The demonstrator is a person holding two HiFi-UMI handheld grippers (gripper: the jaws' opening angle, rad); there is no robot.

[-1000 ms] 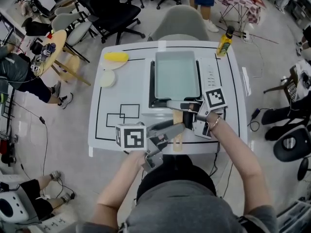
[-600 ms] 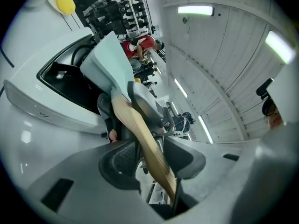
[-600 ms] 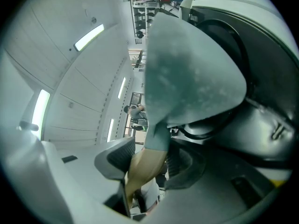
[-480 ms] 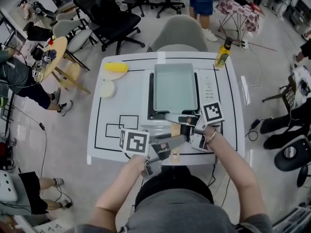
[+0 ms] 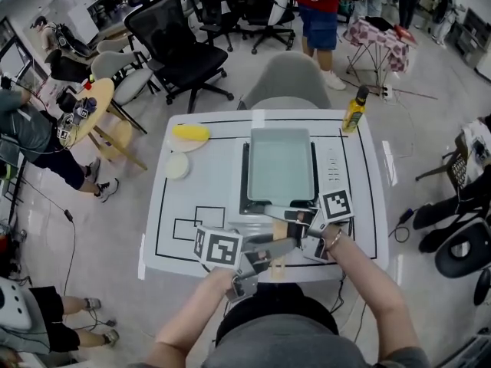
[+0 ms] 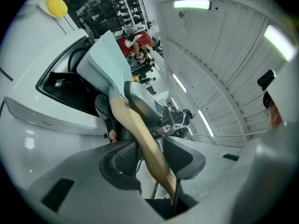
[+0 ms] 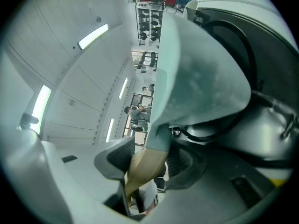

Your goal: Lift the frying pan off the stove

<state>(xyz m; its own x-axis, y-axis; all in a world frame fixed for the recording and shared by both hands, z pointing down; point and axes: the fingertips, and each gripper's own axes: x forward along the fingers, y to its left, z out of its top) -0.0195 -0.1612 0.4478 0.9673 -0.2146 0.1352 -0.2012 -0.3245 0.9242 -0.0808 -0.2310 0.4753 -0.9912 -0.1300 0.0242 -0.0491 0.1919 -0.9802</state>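
Observation:
A pale teal rectangular frying pan (image 5: 280, 163) lies over the black stove (image 5: 244, 181) on the white table, its wooden handle (image 5: 279, 234) pointing at me. My left gripper (image 5: 270, 248) comes in from the left and is shut on the handle's near end (image 6: 140, 134). The right gripper (image 5: 296, 222) is shut on the handle close to the pan, wood between its pads (image 7: 145, 167). The pan's body (image 6: 110, 55) fills the upper part of both gripper views (image 7: 196, 69). Whether its base touches the stove I cannot tell.
A yellow object on a plate (image 5: 190, 133) and a white disc (image 5: 177, 165) sit at the table's far left. A yellow bottle (image 5: 353, 107) stands at the far right corner. A grey chair (image 5: 288, 79) is behind the table, with people and office chairs around.
My left gripper's jaws have closed onto the wooden handle. The right gripper keeps its hold. The head view has drawn back a little from the table.

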